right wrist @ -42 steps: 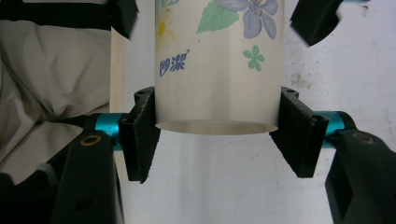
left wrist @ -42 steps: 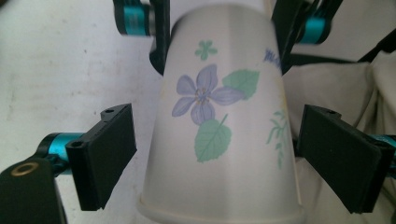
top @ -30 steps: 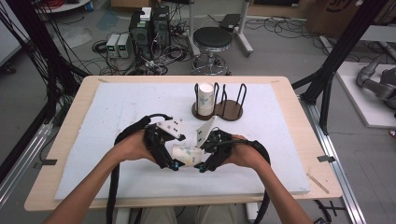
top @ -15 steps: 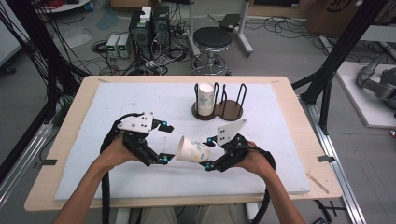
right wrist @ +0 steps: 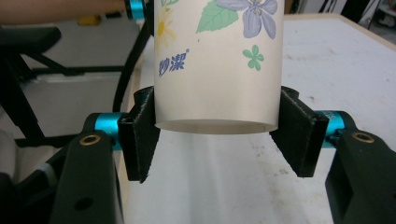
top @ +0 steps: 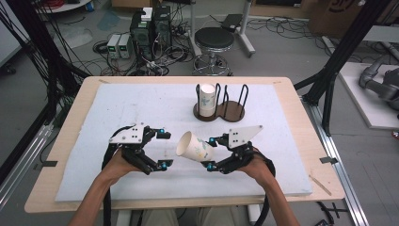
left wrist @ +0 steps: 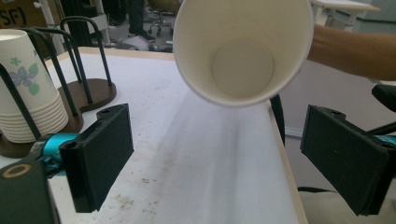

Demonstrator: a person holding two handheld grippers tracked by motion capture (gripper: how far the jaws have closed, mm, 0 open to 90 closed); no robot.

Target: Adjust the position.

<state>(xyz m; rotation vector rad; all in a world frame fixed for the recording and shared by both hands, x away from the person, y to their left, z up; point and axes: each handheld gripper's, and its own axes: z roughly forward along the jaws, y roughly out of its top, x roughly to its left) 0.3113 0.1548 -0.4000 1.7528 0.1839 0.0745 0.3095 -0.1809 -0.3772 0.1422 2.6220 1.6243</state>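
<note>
The right gripper (top: 212, 153) is clamped on a paper cup (top: 194, 146), its two black jaws pressing the base end from either side; in the right gripper view the cup (right wrist: 217, 60) rises between the pads, printed with a purple flower, green leaves and blue lettering. The cup is held off the table, tipped on its side, with its open mouth turned toward the left gripper (top: 162, 148). That gripper stands with its jaws well apart and nothing between them; in the left gripper view the cup's white inside (left wrist: 243, 51) faces the camera just beyond the open jaws.

Beneath all this is the wooden table (top: 70, 141), nearly covered by a white foam mat (top: 141, 108) with a few faint smudges on it. Both of the person's forearms come in from the near edge, each hand wrapped around its gripper, cables trailing back.

Farther up the mat stands a dark, round-based cup holder (top: 230, 110) with black wire hoops. A stack of paper cups (top: 207, 100) sits upside down in its left hoop; the right hoop is empty. The held cup is well apart from that holder.
</note>
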